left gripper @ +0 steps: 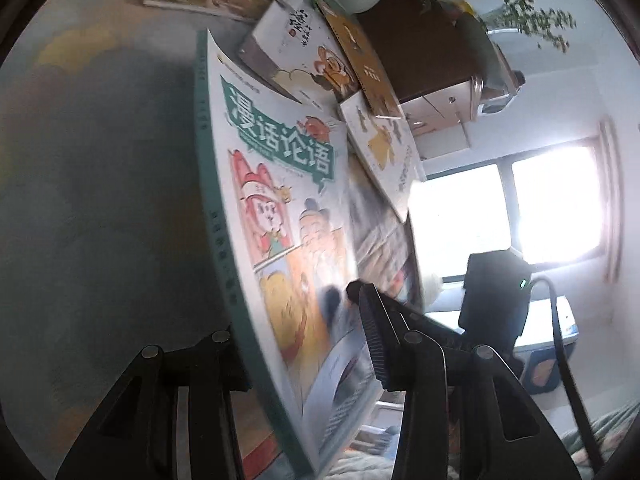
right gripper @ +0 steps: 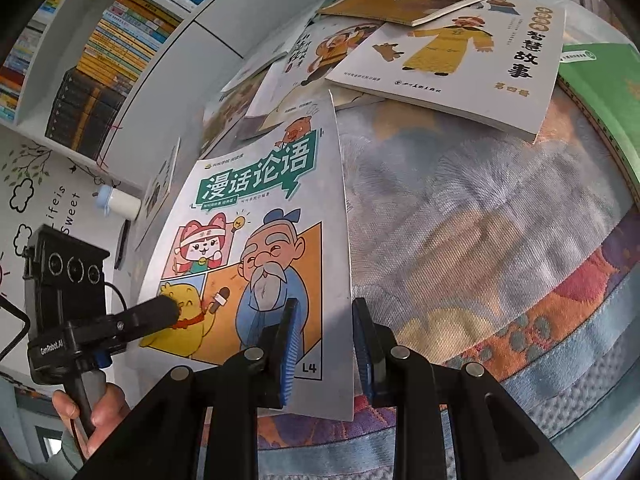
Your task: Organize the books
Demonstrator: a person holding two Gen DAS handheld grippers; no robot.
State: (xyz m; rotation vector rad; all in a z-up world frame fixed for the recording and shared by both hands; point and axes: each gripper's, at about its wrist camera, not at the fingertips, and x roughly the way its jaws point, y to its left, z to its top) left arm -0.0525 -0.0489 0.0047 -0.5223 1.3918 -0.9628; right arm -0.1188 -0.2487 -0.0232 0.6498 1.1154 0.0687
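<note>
One comic book [right gripper: 264, 248] held (both grippers), four books [right gripper: 460, 60] beyond.

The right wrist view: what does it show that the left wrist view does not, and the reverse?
Only the right wrist view shows the white bookshelf full of books, the green book and a hand holding the left gripper. Only the left wrist view shows the bright window and brown wooden cabinet. Both show the white comic book with the teal title banner, gripped from both sides.
</note>
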